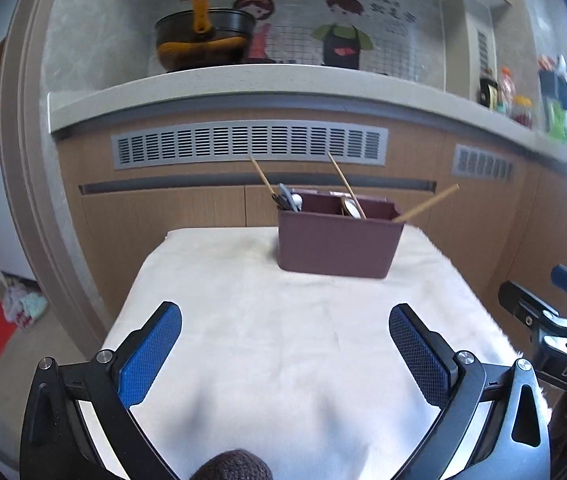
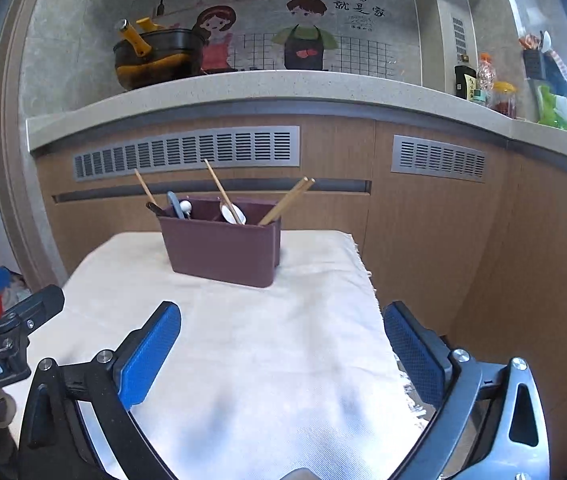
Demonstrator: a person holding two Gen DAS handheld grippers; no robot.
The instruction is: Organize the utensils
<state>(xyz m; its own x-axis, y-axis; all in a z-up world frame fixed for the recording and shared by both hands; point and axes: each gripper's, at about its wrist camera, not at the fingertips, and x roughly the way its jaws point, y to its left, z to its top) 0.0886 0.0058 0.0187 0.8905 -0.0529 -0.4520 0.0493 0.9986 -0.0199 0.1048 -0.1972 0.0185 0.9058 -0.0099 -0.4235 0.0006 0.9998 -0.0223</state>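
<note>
1. Soft, matt cream cloth (image 1: 283, 340) over the table.
2. Smooth, dull plastic on the brown box (image 2: 223, 248).
3. Plain light wood for the chopsticks (image 2: 285, 202).
4. Bumpy blue rubber on the pads (image 1: 151, 354).

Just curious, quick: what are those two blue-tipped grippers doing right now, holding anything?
Left gripper: open, holding nothing, above the white cloth.
Right gripper: open, holding nothing.

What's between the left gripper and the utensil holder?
Only bare cream cloth between the open left gripper and the maroon utensil holder; the left wrist view shows it.
</note>
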